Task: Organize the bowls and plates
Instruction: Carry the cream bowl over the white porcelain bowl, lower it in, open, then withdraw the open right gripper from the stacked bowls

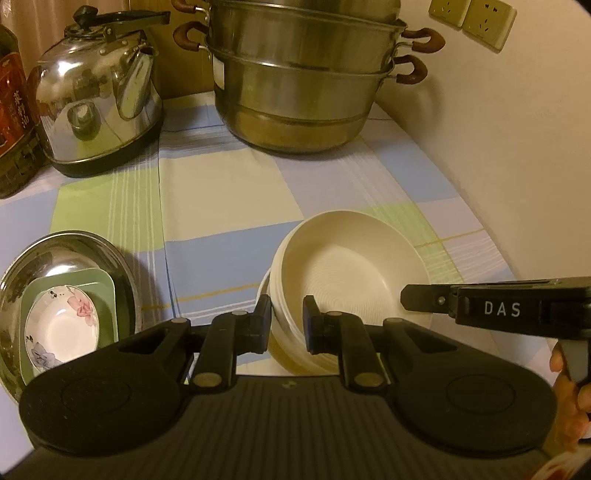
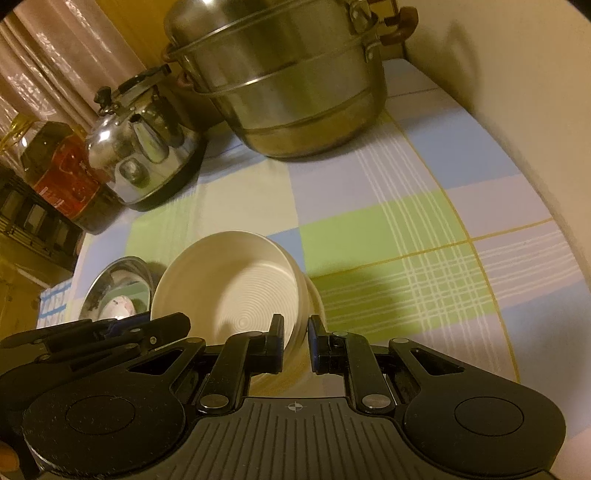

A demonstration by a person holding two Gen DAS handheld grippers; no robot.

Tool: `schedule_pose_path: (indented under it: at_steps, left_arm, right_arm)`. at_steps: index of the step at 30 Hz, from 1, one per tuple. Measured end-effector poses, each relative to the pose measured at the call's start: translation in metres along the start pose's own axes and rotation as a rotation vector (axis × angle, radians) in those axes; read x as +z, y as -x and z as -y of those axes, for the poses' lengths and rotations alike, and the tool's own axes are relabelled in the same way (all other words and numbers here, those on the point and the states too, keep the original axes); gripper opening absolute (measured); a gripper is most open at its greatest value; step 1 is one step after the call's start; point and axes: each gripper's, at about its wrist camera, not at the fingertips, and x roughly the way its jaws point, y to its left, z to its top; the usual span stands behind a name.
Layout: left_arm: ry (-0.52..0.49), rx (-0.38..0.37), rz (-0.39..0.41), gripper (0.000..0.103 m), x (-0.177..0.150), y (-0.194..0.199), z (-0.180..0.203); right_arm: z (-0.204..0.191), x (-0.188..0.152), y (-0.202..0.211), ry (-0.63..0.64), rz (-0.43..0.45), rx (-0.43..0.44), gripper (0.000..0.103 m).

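1. My left gripper (image 1: 287,325) has its two fingers set on either side of the near wall of the cream bowl (image 1: 351,273): one finger outside the rim, the other inside. The gap is narrow, and the pads look pressed against the wall, so I read it as clamped on the bowl.
2. My right gripper (image 2: 295,341) straddles the bowl's (image 2: 229,280) rim on the other side the same way, with a narrow gap. From its own camera I see a sliver of space next to the outer finger, so I cannot tell whether it truly grips.
3. The bowl is tilted and sits on a stack of cream dishes (image 1: 275,317) on the checked tablecloth (image 1: 221,192), near the front edge.
4. To the left of the stack, apart from it, lies a steel dish (image 1: 74,251). Inside it rests a pale green tray (image 1: 99,288), and on that a small flowered bowl (image 1: 61,328).
5. At the back of the table stand a shiny kettle (image 1: 96,99) and a big tiered steamer pot (image 1: 303,81), well apart from the bowls.
6. A bottle of oil (image 1: 14,110) stands left of the kettle, and wall sockets (image 1: 472,18) show above right.
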Motion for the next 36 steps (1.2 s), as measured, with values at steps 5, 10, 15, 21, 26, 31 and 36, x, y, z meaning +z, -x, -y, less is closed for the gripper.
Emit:
schedule_pose_path:
  at_steps: [5, 10, 15, 21, 26, 31, 36]
  left_arm:
    - [-0.001, -0.002, -0.021, 0.016, -0.001, -0.006, 0.000]
    - [0.003, 0.002, -0.037, 0.016, -0.003, -0.011, -0.001]
    - [0.007, -0.002, -0.044, 0.016, -0.003, -0.013, -0.002]
    - [0.014, -0.016, -0.059, 0.017, -0.003, -0.015, -0.004]
    - [0.016, -0.019, -0.055, 0.018, -0.004, -0.015, -0.004]
    - [0.020, -0.029, -0.040, 0.020, -0.001, -0.007, -0.007]
    - [0.032, -0.039, -0.011, 0.023, 0.000, 0.011, -0.014]
  right_arm:
    - [0.004, 0.001, -0.006, -0.007, -0.018, -0.003, 0.014]
    - [0.004, 0.001, -0.008, -0.012, -0.029, -0.003, 0.014]
    - [0.005, 0.001, -0.011, -0.022, -0.031, -0.003, 0.014]
    - [0.005, 0.002, -0.011, -0.025, -0.034, -0.006, 0.014]
    - [0.004, 0.003, -0.011, -0.025, -0.036, -0.015, 0.015]
    - [0.000, 0.002, -0.005, -0.008, -0.005, -0.027, 0.028]
    - [-0.002, -0.001, 0.009, -0.003, 0.045, -0.028, 0.059]
